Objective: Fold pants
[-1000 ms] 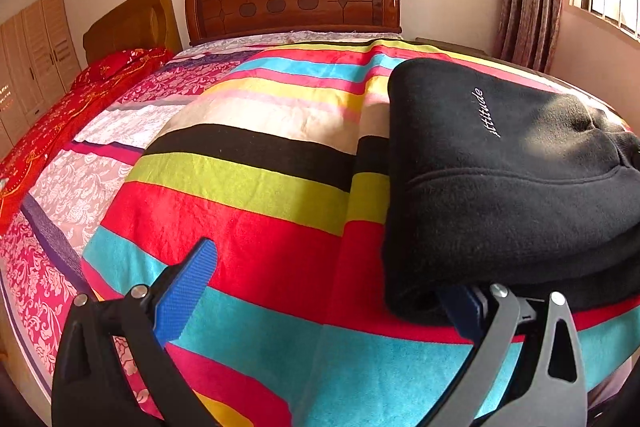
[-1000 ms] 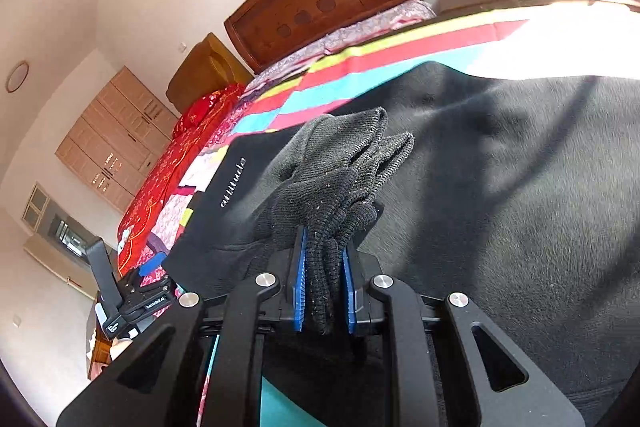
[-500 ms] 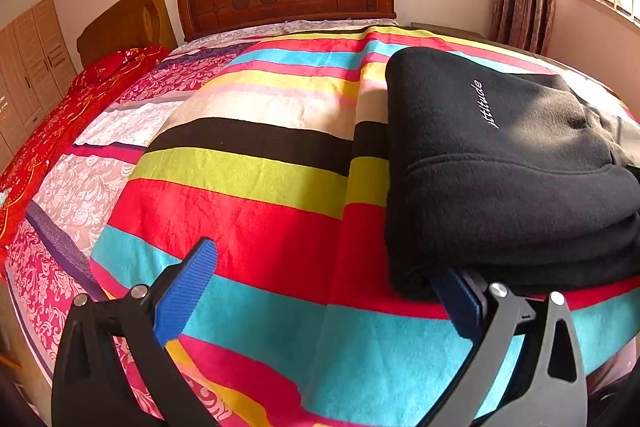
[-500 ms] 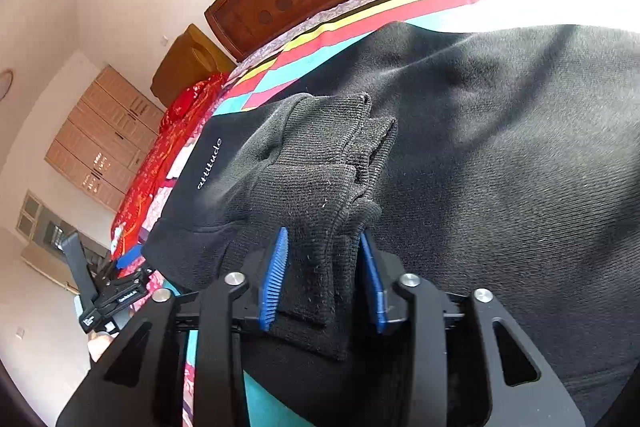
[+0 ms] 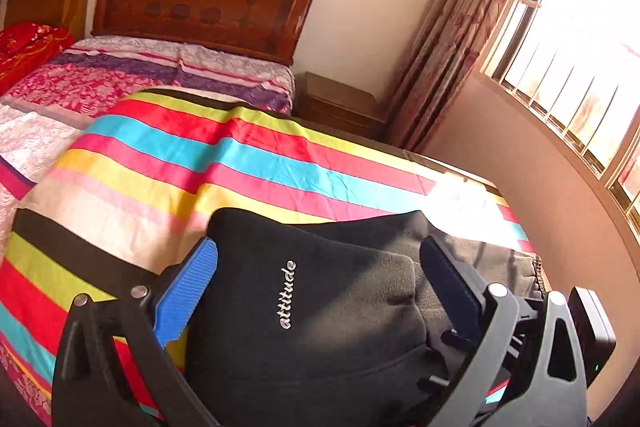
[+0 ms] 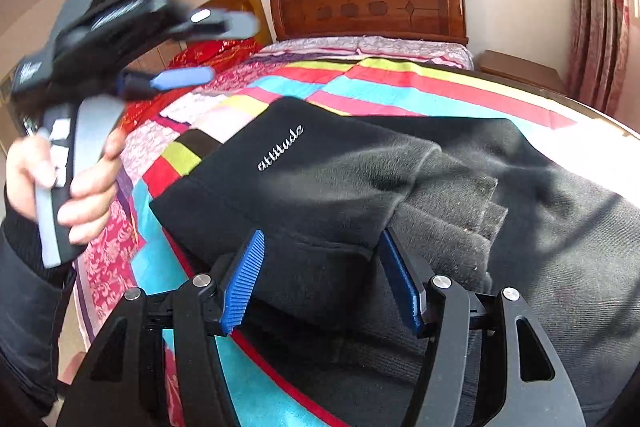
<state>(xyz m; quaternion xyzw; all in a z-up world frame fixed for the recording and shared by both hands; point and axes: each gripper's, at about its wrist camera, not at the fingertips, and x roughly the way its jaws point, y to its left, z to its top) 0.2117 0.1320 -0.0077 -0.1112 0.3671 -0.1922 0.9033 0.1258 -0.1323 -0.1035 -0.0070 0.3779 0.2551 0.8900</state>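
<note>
The black fleece pants [image 6: 320, 179] lie folded on the striped cover [image 6: 400, 83], with the white word "attitude" facing up and the ribbed cuffs [image 6: 452, 215] tucked at the right. My right gripper [image 6: 322, 267] hovers open at the near edge of the bundle, with nothing between its blue pads [image 6: 244, 283]. A hand [image 6: 80, 187] holds my left gripper [image 6: 192, 47] up in the air, blurred, left of the pants and open. In the left wrist view that gripper [image 5: 316, 267] looks down on the pants [image 5: 340, 327] from above, its jaws wide apart and empty.
The bed carries a striped cover [image 5: 240, 155] over a pink floral sheet [image 5: 120, 75], with a wooden headboard [image 5: 200, 3] behind. A nightstand [image 5: 340, 103], a curtain [image 5: 452, 39] and a barred window [image 5: 568, 47] stand on the right. A red blanket [image 5: 28, 43] lies on a second bed at the left.
My right gripper has opened and let go of the ribbed cuffs, which now rest on the folded pants. The left gripper rose from the bed's edge and swung right over the pants.
</note>
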